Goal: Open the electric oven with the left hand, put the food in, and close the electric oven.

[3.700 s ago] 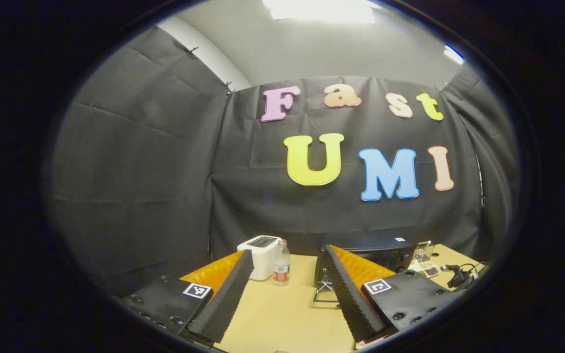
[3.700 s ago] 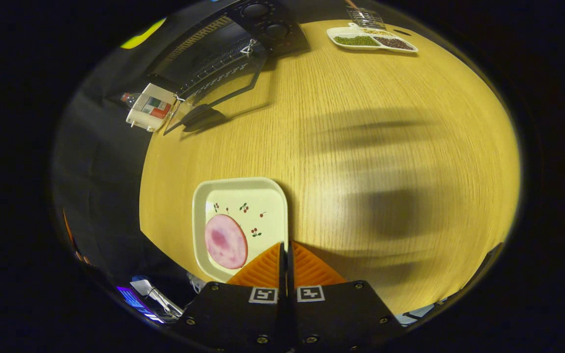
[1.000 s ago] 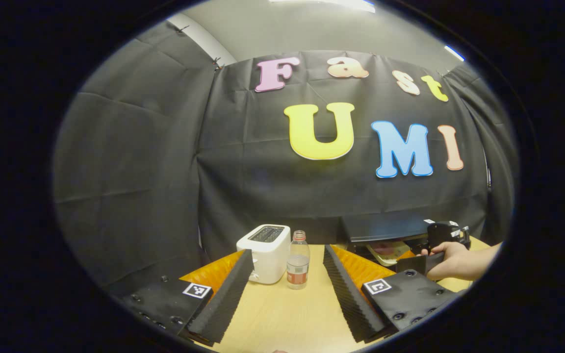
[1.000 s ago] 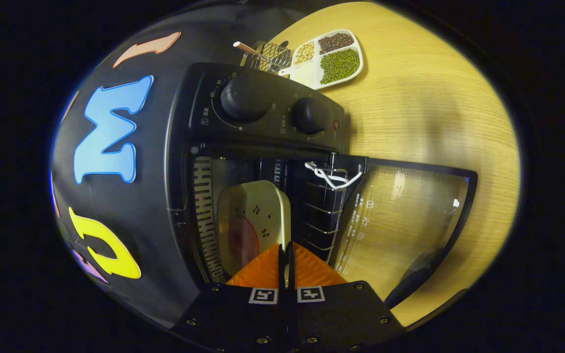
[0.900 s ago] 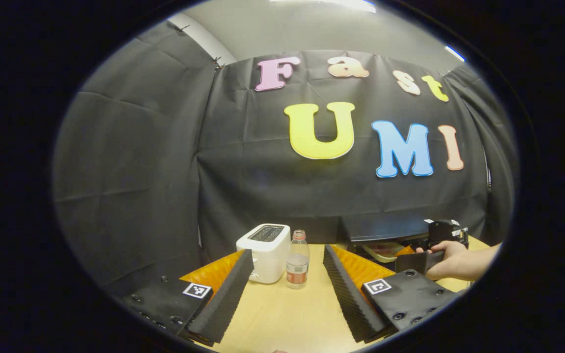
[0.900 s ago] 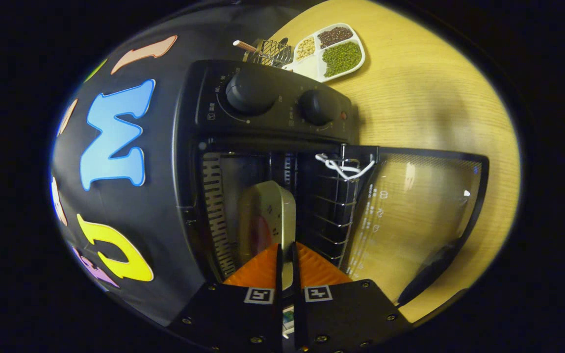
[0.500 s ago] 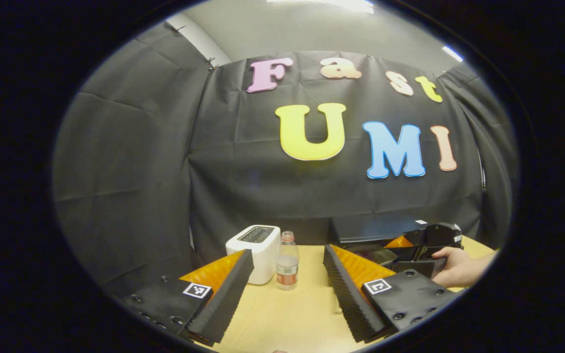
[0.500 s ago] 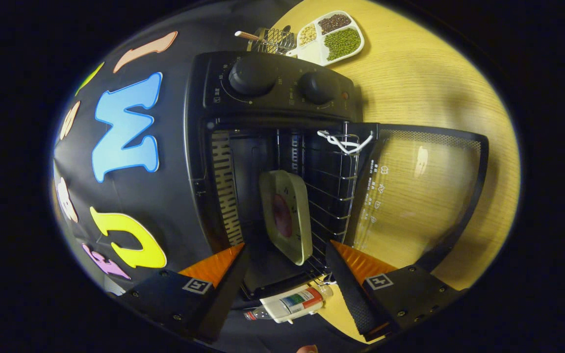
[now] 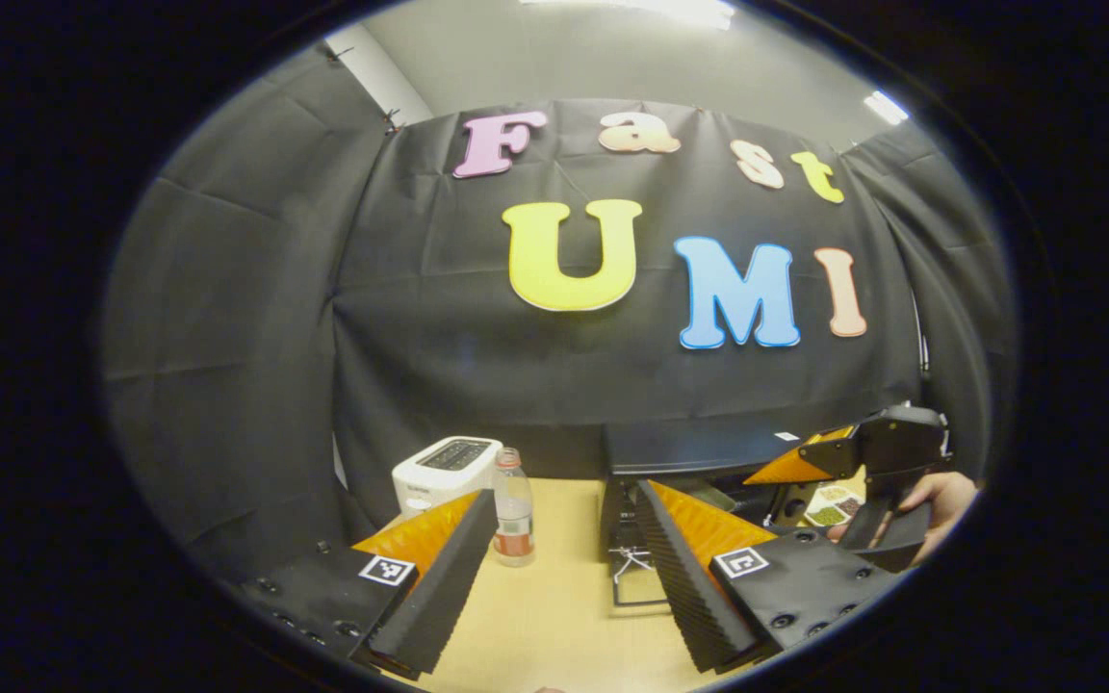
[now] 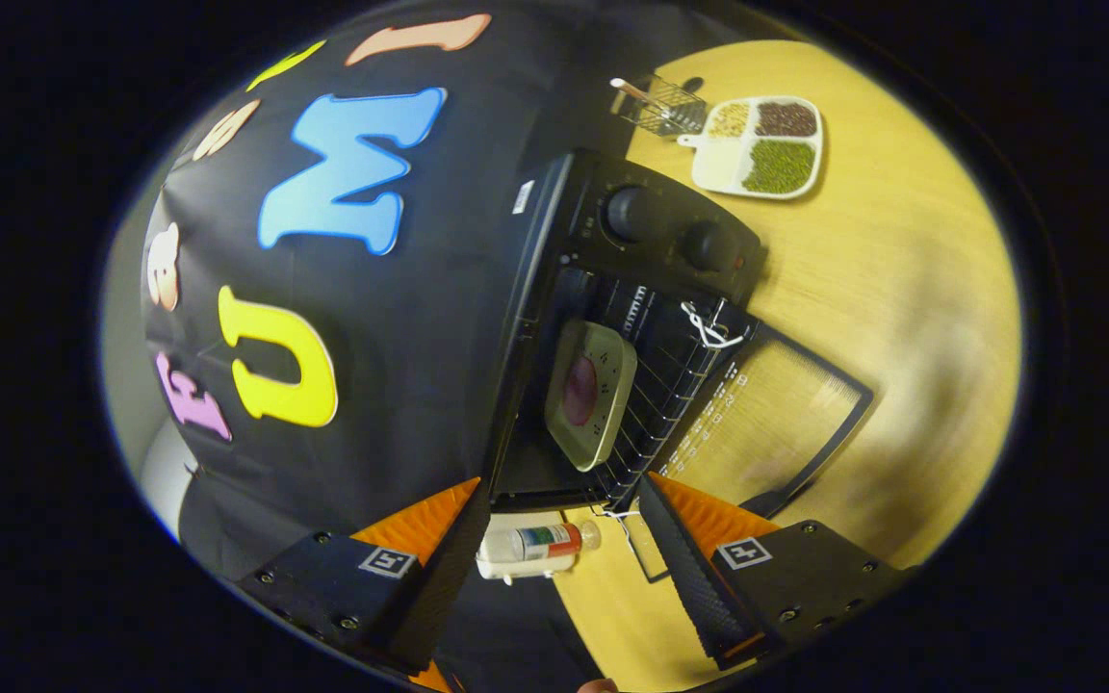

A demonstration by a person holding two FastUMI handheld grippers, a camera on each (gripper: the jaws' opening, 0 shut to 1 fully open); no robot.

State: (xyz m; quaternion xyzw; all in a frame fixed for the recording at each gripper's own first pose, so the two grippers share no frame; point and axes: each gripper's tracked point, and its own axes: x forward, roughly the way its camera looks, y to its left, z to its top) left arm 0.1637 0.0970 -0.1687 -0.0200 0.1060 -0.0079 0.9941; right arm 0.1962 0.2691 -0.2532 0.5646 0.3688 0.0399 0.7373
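Observation:
The black electric oven (image 10: 651, 231) stands with its glass door (image 10: 771, 423) folded down flat. On the wire rack inside rests a pale square plate (image 10: 603, 423) carrying a round pink slice of ham (image 10: 580, 390). My right gripper (image 10: 564, 568) is open, drawn back in front of the oven mouth, with nothing between its fingers. In the left gripper view the oven (image 9: 699, 448) sits at the right, and my left gripper (image 9: 564, 577) is open over the table, left of the lowered door (image 9: 636, 587). A hand (image 9: 944, 496) holds the right gripper (image 9: 786, 476) by the oven.
A white toaster (image 9: 444, 467) and a small bottle (image 9: 513, 510) stand left of the oven. A divided tray of beans (image 10: 761, 144) and a wire basket (image 10: 660, 104) lie beyond the oven on the wooden table (image 10: 901, 269). Black cloth walls close the back.
My right gripper carried the plate into the oven, let it go on the rack, opened and pulled back. The left gripper stayed open and shifted slightly.

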